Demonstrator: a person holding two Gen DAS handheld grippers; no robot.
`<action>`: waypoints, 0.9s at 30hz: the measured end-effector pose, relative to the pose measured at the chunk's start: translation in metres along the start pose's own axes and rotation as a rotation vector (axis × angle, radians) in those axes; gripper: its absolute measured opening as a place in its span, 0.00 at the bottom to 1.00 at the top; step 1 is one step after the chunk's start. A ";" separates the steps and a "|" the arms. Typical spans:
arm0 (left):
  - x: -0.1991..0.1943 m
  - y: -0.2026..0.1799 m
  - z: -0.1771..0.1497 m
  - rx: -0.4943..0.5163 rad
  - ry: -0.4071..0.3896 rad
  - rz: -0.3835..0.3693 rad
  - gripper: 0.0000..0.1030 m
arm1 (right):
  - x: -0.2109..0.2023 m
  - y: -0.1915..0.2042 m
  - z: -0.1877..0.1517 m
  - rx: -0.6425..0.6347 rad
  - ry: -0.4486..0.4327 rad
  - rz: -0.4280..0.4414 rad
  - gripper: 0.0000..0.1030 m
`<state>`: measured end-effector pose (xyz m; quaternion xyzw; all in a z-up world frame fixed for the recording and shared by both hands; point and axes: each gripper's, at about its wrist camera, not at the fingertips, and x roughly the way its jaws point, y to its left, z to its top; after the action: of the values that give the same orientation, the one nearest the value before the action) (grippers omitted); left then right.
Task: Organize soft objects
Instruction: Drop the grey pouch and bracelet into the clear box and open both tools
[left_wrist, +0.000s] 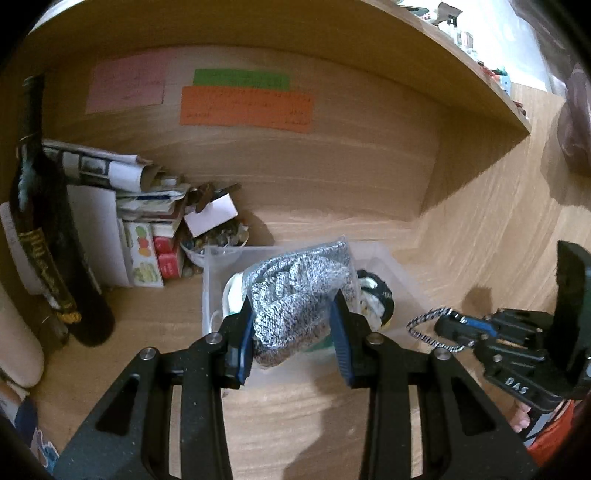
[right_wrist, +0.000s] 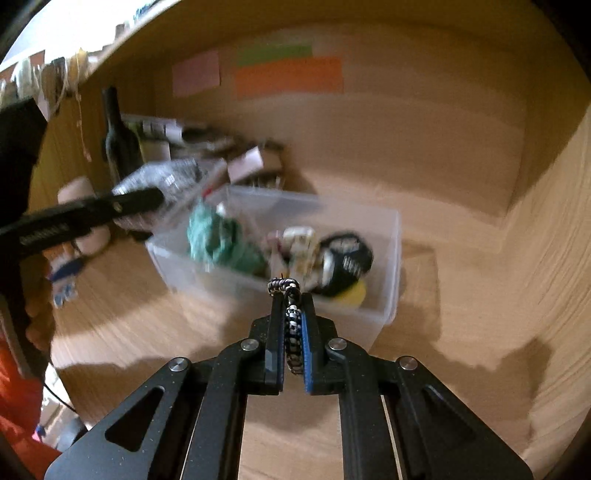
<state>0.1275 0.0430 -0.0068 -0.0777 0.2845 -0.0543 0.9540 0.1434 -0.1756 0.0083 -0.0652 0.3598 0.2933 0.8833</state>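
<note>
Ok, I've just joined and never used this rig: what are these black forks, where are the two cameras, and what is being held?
Each black fork is a hand-held gripper; a camera on each looks along its fingers. In the left view, the left gripper pinches a bagged grey knit cloth above a clear plastic bin on the wooden desk. In the right view, the right gripper is shut on a black-and-white cord near the same bin, which holds green cloth and other soft items. A dark bottle and papers stand behind.
</note>
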 end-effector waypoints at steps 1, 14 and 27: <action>0.004 -0.001 0.004 0.000 0.004 -0.004 0.35 | -0.002 -0.002 0.004 0.002 -0.018 -0.004 0.06; 0.081 -0.015 0.008 0.072 0.124 0.060 0.36 | 0.055 -0.011 0.027 0.001 0.009 -0.056 0.06; 0.086 -0.019 -0.002 0.110 0.139 0.063 0.65 | 0.076 -0.016 0.018 0.021 0.089 -0.015 0.43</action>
<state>0.1969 0.0118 -0.0509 -0.0121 0.3489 -0.0451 0.9360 0.2068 -0.1471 -0.0314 -0.0717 0.4014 0.2799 0.8691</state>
